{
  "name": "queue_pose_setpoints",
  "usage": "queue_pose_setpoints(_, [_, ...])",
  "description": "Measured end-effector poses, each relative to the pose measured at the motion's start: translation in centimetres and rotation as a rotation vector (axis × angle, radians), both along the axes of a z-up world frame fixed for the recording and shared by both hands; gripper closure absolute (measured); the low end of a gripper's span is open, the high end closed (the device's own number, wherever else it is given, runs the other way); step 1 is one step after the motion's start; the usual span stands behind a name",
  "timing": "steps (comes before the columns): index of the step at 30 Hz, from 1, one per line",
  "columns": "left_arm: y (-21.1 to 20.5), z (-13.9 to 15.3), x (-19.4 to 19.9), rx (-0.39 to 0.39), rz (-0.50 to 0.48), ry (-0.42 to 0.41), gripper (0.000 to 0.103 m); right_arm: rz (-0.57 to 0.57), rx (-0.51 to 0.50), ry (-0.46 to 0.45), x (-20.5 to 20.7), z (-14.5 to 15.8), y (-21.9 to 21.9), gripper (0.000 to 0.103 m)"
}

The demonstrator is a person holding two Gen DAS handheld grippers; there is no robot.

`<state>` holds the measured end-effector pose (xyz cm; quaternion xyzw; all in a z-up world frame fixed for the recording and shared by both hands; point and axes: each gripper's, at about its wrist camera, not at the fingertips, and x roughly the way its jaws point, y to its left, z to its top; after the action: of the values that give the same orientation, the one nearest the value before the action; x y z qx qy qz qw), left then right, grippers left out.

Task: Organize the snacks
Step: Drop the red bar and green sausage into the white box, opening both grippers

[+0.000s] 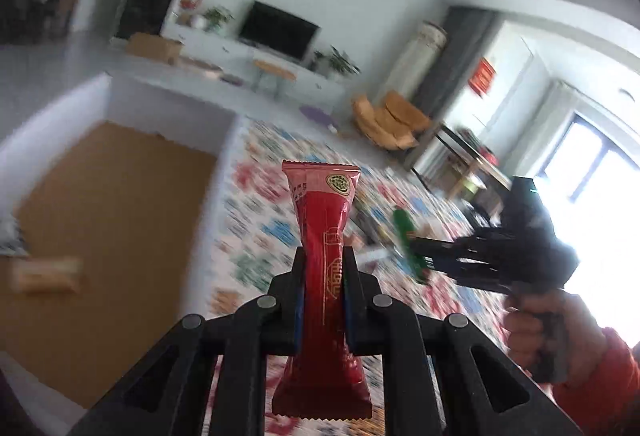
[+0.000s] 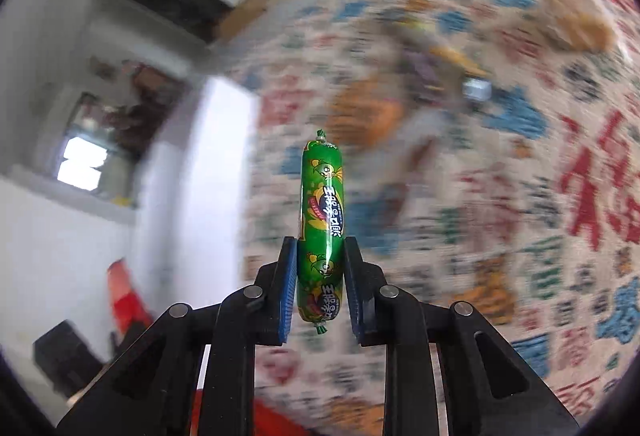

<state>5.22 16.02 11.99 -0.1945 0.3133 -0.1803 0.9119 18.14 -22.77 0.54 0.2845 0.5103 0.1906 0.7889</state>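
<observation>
My left gripper (image 1: 324,256) is shut on a long red snack packet (image 1: 320,220), which stands upright between the blue pads and sticks out past the fingertips. My right gripper (image 2: 320,248) is shut on a green sausage stick (image 2: 322,196), held lengthwise with its clipped end pointing away. In the left wrist view the right gripper (image 1: 420,260) shows at the right, carried by a hand in a red sleeve, with the green sausage stick (image 1: 406,236) in it. Both hang above a patterned cloth (image 2: 480,196). A white box with a brown bottom (image 1: 112,220) lies at the left.
Inside the box lies a pale wrapped snack (image 1: 44,274), blurred. More loose snacks (image 2: 372,108) lie blurred on the cloth, with a tan one (image 2: 576,20) farther off. Behind are a TV stand with a television (image 1: 280,32), a small stool and tan cushions (image 1: 392,120).
</observation>
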Motion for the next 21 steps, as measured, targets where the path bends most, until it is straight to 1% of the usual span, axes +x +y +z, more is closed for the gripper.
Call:
queue_pose_setpoints(2, [3.9, 1.1, 0.2, 0.052, 0.113, -0.004, 0.089, 0.094, 0.07, -0.052, 0.2, 3.0, 4.2, 0.08])
queue_pose_setpoints(4, [6.6, 1.2, 0.5, 0.106, 0.202, 0.023, 0.088, 0.189, 0.121, -0.094, 0.4, 5.4, 9.1, 0.08])
queue_pose_setpoints(5, [8.3, 0.9, 0.8, 0.158, 0.282, 0.051, 0.084, 0.244, 0.139, -0.112, 0.6, 6.4, 12.0, 0.079])
queue_pose_setpoints(6, [9.3, 0.7, 1.0, 0.192, 0.329, 0.078, 0.078, 0.289, 0.145, -0.127, 0.8, 7.1, 14.4, 0.076])
queue_pose_setpoints(7, [10.3, 0.4, 1.1, 0.223, 0.373, 0.109, 0.06, 0.324, 0.143, -0.142, 1.1, 7.8, 16.8, 0.072])
queue_pose_setpoints(8, [11.5, 0.3, 0.9, 0.248, 0.418, 0.134, 0.04, 0.334, 0.149, -0.153, 1.2, 8.5, 18.0, 0.068])
queue_pose_setpoints(9, [12.0, 0.4, 0.5, 0.256, 0.444, 0.132, 0.035, 0.335, 0.167, -0.167, 1.2, 9.1, 18.6, 0.06])
queue_pose_setpoints(10, [12.4, 0.5, -0.2, 0.256, 0.467, 0.114, 0.031, 0.328, 0.19, -0.192, 0.9, 10.0, 18.3, 0.056])
queue_pose_setpoints(11, [12.6, 1.0, -1.1, 0.249, 0.486, 0.086, 0.025, 0.314, 0.21, -0.235, 0.4, 11.1, 17.5, 0.054])
queue_pose_setpoints(12, [12.4, 1.2, -1.6, 0.241, 0.491, 0.071, 0.021, 0.296, 0.211, -0.3, -0.1, 12.4, 16.5, 0.046])
queue_pose_setpoints(13, [11.7, 1.5, -1.9, 0.232, 0.484, 0.056, 0.02, 0.275, 0.188, -0.369, -0.5, 13.4, 15.4, 0.037])
queue_pose_setpoints(14, [10.9, 1.6, -2.0, 0.225, 0.466, 0.045, 0.02, 0.243, 0.144, -0.44, -1.2, 14.5, 13.8, 0.035])
queue_pose_setpoints(16, [7.5, 2.2, -1.9, 0.205, 0.377, 0.021, 0.02, 0.144, -0.013, -0.567, -2.1, 15.4, 9.9, 0.029])
queue_pose_setpoints(17, [5.8, 2.4, -1.9, 0.197, 0.333, 0.006, 0.019, 0.101, -0.088, -0.597, -2.3, 15.2, 8.0, 0.027])
queue_pose_setpoints(18, [3.6, 2.8, -2.0, 0.188, 0.272, -0.012, 0.018, 0.063, -0.166, -0.611, -2.2, 14.4, 6.2, 0.026])
queue_pose_setpoints(19, [1.3, 2.9, -1.8, 0.184, 0.208, -0.026, 0.013, 0.024, -0.252, -0.607, -2.1, 13.2, 4.3, 0.026])
queue_pose_setpoints(20, [-1.9, 2.4, -1.6, 0.184, 0.119, -0.027, 0.004, -0.022, -0.35, -0.582, -1.8, 11.3, 2.1, 0.026])
queue_pose_setpoints(21, [-3.9, 2.0, -1.4, 0.186, 0.059, -0.02, 0.001, -0.072, -0.446, -0.535, -1.4, 8.8, -0.3, 0.026])
